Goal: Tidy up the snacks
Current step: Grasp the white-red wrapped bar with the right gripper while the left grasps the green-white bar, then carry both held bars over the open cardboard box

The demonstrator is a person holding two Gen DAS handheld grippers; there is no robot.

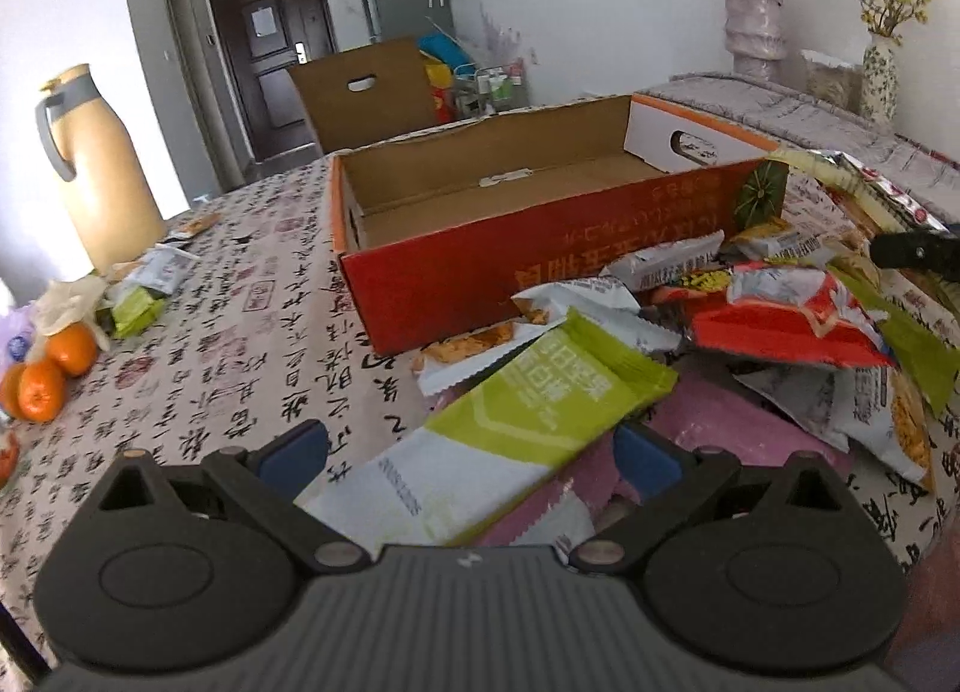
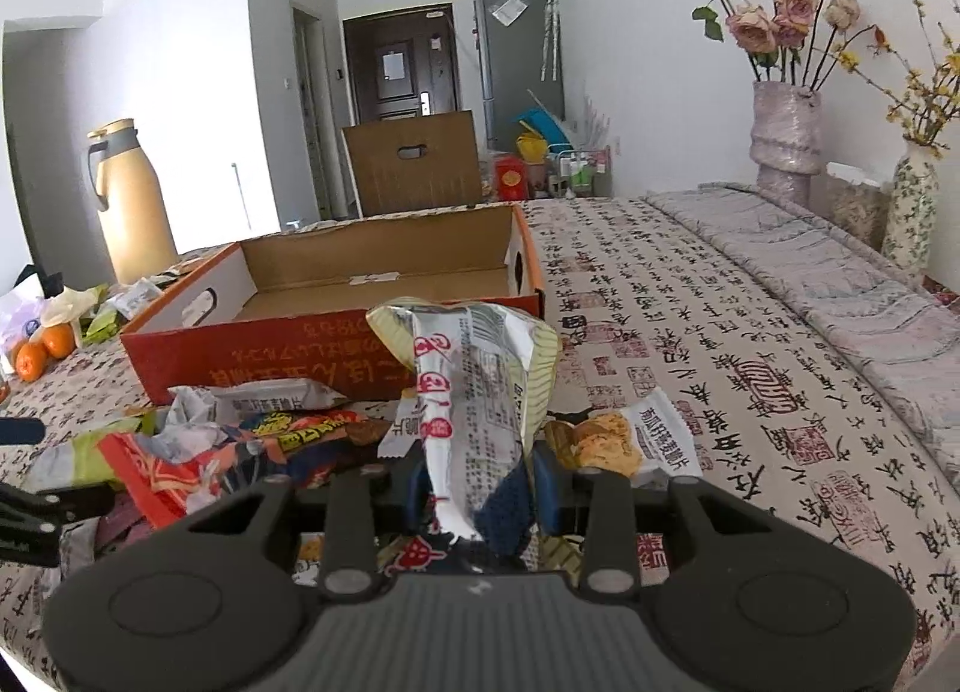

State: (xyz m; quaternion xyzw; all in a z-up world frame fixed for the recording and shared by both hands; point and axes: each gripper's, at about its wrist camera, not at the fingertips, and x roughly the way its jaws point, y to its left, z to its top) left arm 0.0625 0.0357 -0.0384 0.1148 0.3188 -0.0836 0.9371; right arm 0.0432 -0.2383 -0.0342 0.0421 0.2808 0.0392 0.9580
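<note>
At ten o'clock in the left wrist view, a tall beige thermos jug [image 1: 96, 170], and below it at nine o'clock a small cluster of oranges [image 1: 54, 374], both parked on the calligraphy-printed cloth surface [image 1: 240, 332] well apart from the snacks, so likely no part of the sorting. At six o'clock, the left gripper [image 1: 468, 452], fingers [image 1: 294, 455] spread wide to either side of a flat green-and-white plastic snack packet [image 1: 540, 404]; lined up to straddle its near end, probably for a pinch not yet made. Past it at twelve o'clock, a long red cardboard box [image 1: 480, 272], open-topped and bare inside, set just beside the heap, presumably as the place for sorted packets. At three o'clock, a loose pile of crumpled snack packets [image 1: 780, 320] touching the box's near wall, overlapping and unsorted. In the right wrist view, the right gripper [image 2: 480, 488] at six o'clock, fingers [image 2: 546, 488] pinching the lower end of a silver foil snack packet with red characters [image 2: 480, 392]; held upright and clear of the pile, in front of the box's near wall, seemingly ready to be carried over the rim and dropped in. Task judged barely begun.
</note>
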